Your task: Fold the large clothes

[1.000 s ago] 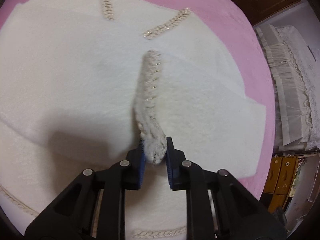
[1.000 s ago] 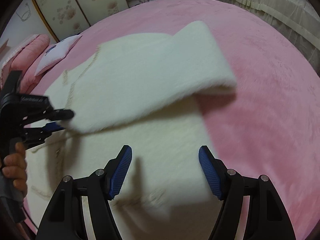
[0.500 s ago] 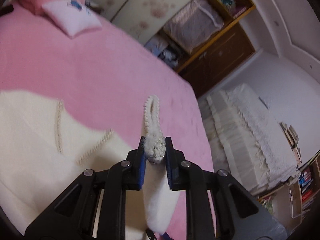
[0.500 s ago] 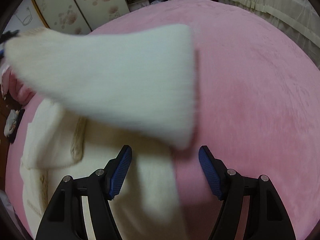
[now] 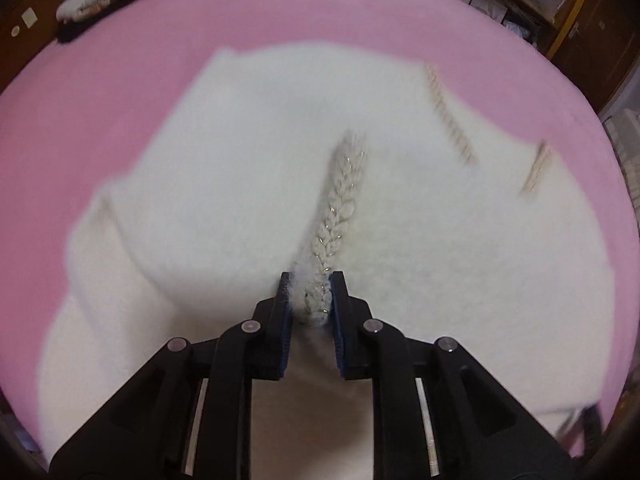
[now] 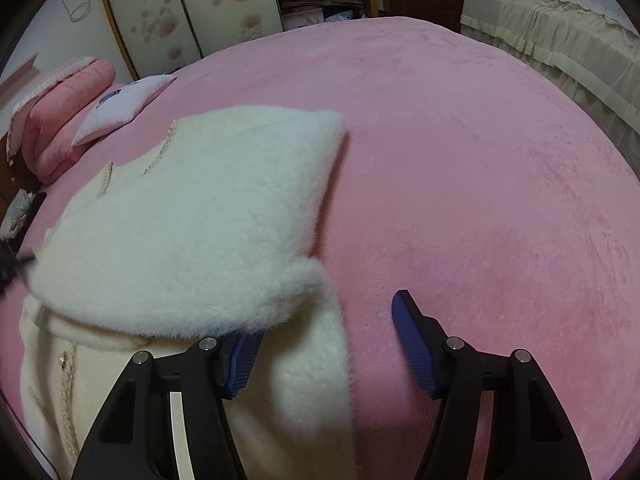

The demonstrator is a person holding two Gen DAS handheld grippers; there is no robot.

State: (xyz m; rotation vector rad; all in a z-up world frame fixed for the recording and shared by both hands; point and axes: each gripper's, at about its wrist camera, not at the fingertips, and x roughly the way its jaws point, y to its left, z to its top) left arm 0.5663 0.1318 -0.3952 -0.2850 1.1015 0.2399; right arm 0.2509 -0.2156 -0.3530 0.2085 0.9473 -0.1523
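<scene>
White fuzzy cardigan [image 5: 240,184], pink bedspread [image 6: 480,160]

I saw the sweater [image 6: 192,232] lying on the bed [image 6: 480,160], its sleeve [image 6: 224,200] folded across its body, pillows [image 6: 120,108] behind it.

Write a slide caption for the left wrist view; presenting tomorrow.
Left hand-held gripper pinching the white sweater's braided trim over the pink bed.

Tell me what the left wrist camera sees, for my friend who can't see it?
The left gripper pinches the braided trim edge of a fluffy white sweater, which lies on a pink bed cover.
</scene>
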